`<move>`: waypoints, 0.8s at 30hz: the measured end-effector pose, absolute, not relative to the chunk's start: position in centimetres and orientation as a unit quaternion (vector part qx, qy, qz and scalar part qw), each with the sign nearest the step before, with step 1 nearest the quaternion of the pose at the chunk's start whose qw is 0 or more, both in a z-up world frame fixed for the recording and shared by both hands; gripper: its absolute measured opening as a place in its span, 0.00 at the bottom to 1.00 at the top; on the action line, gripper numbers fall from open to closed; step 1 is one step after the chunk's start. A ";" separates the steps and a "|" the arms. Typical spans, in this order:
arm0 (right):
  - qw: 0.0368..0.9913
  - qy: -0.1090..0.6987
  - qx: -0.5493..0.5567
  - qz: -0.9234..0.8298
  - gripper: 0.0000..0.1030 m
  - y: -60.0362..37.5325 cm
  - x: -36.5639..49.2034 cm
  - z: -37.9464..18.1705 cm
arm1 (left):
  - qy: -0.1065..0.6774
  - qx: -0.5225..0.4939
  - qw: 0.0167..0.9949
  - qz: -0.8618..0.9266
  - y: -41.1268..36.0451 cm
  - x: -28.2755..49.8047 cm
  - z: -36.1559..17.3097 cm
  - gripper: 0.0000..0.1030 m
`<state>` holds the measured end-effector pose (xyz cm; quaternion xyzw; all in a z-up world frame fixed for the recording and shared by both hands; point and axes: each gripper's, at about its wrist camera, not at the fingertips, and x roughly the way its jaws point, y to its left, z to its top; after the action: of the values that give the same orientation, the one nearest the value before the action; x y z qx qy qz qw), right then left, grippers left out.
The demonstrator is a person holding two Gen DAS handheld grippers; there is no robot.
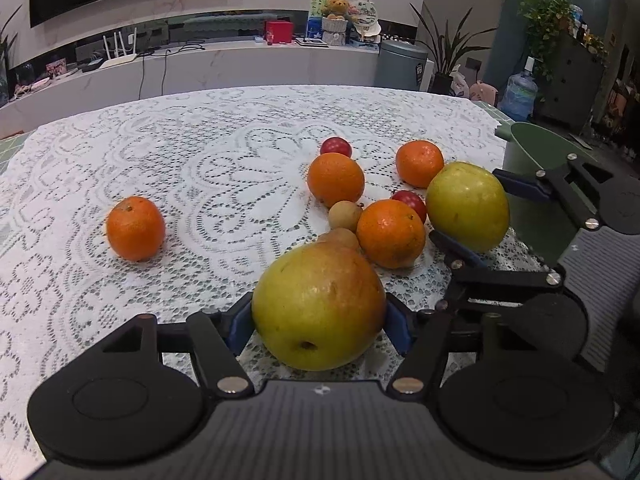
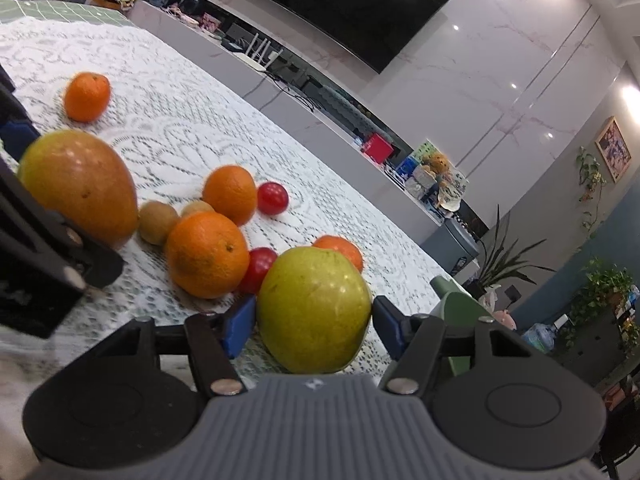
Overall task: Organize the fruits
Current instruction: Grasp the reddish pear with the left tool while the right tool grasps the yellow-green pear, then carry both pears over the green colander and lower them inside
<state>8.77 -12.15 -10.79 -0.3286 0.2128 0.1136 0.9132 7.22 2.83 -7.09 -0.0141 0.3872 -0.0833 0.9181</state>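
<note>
We grab step: left claw [image 1: 319, 320] pinching pear [image 1: 318, 306], right claw [image 2: 312, 326] around apple [image 2: 314, 310], maybe squeezing. Next: lift both, carry to green bin [image 1: 536, 148].

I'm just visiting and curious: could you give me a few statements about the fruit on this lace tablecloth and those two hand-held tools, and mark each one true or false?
1. The left tool has a pear between its blue pads. True.
2. The right tool is closed on an orange. False: a yellow-green apple sits between its pads.
3. One orange lies apart from the cluster, on the lace tablecloth. True.
4. All the fruit is already in the green bin. False: the fruit rests on the tablecloth or sits between the tools' pads.
5. There are two small red fruits, one beyond the cluster and one within it. True.
</note>
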 end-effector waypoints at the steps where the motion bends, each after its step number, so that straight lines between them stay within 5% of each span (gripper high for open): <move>1: 0.914 0.213 -0.325 0.117 0.59 -12.1 8.5 -10.5 | 0.387 -0.016 0.918 -0.082 3.0 7.0 -7.0 0.73; 24: 0.958 0.172 -0.195 0.121 0.59 -19.3 0.6 0.0 | 0.327 -0.062 0.935 -0.123 1.5 4.0 1.1 0.73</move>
<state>0.60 -19.30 -0.03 -0.1951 0.1721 0.1207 0.9580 3.97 1.46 1.08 -0.0620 0.3273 -0.1229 0.9349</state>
